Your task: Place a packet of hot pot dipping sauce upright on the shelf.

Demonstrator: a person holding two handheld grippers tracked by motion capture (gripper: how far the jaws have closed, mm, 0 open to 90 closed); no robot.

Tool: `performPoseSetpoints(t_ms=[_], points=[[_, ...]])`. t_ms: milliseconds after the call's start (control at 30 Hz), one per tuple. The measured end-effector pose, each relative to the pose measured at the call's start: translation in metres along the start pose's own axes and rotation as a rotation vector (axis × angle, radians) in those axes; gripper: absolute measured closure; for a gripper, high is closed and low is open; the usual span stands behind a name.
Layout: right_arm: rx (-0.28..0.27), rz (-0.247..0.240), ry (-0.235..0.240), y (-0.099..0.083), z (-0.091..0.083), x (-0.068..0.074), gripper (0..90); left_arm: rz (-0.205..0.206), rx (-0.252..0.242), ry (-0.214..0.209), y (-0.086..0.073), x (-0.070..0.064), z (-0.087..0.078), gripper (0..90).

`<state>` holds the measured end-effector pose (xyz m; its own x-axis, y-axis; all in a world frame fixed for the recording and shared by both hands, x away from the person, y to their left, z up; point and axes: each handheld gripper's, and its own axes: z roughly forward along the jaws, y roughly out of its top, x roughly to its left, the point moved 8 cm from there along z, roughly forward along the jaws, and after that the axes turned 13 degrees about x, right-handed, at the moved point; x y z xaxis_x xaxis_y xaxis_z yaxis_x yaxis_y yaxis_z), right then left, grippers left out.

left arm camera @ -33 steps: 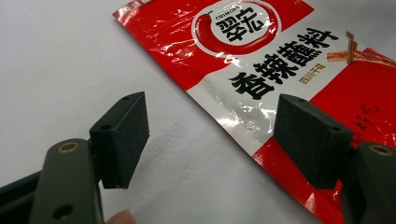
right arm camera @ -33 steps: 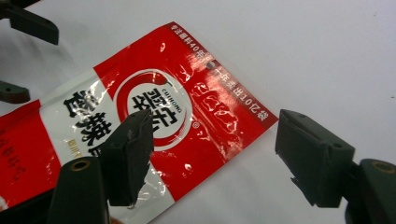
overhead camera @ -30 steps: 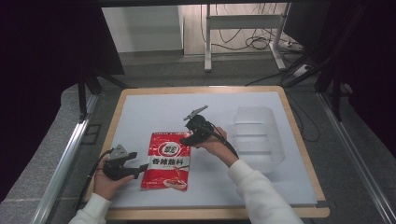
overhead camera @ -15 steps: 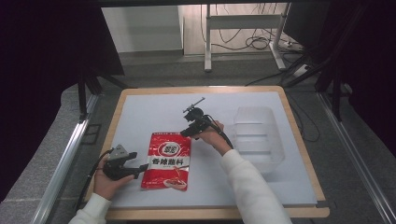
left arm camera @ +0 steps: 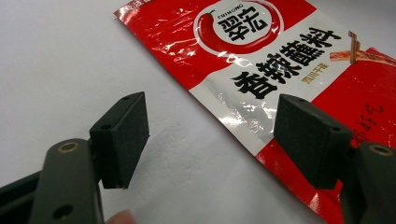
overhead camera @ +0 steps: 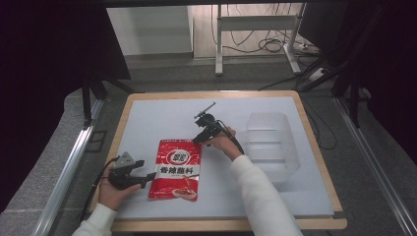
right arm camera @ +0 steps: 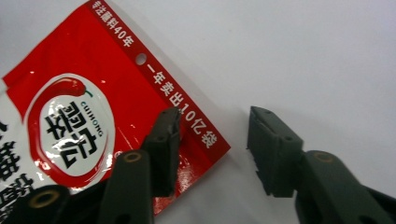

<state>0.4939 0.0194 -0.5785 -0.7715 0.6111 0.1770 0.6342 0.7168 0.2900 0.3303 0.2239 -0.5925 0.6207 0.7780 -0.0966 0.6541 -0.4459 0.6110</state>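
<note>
A red and white seasoning packet (overhead camera: pixel 177 169) lies flat on the white table (overhead camera: pixel 157 115). My left gripper (overhead camera: pixel 145 171) sits low at the packet's left edge. In the left gripper view the left gripper (left arm camera: pixel 215 135) is open, and the packet (left arm camera: pixel 261 51) edge runs between the jaws, with the right pad (left arm camera: pixel 310 140) over the packet. My right gripper (overhead camera: pixel 198 139) points down at the packet's far right corner. In the right gripper view the right gripper (right arm camera: pixel 215 140) is open astride that corner of the packet (right arm camera: pixel 70 126), holding nothing.
A clear plastic container (overhead camera: pixel 270 142) stands on the table to the right of the right hand. The table's wooden rim (overhead camera: pixel 314 142) runs just beyond it. Bare white surface lies behind the packet and along the front.
The right hand has shifted slightly away from the person and to the left, with its gripper near the packet's far right corner. The left gripper and the packet have stayed put.
</note>
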Motion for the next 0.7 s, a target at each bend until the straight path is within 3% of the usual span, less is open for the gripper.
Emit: performPoseSetpoints(t_ms=[267,400,700], points=[[0.014,-0.022,0.049,-0.006,0.002,0.004,74.4,-0.007,-0.004,-0.002,0.000,-0.001,0.001,26.0],[-0.016,-0.034,0.065,-0.007,-0.002,0.005,84.0,-0.007,-0.001,-0.001,0.000,0.000,0.001,26.0],[-0.050,-0.063,0.077,-0.010,-0.008,0.009,88.8,-0.012,-0.004,0.000,0.000,0.001,0.001,26.0]])
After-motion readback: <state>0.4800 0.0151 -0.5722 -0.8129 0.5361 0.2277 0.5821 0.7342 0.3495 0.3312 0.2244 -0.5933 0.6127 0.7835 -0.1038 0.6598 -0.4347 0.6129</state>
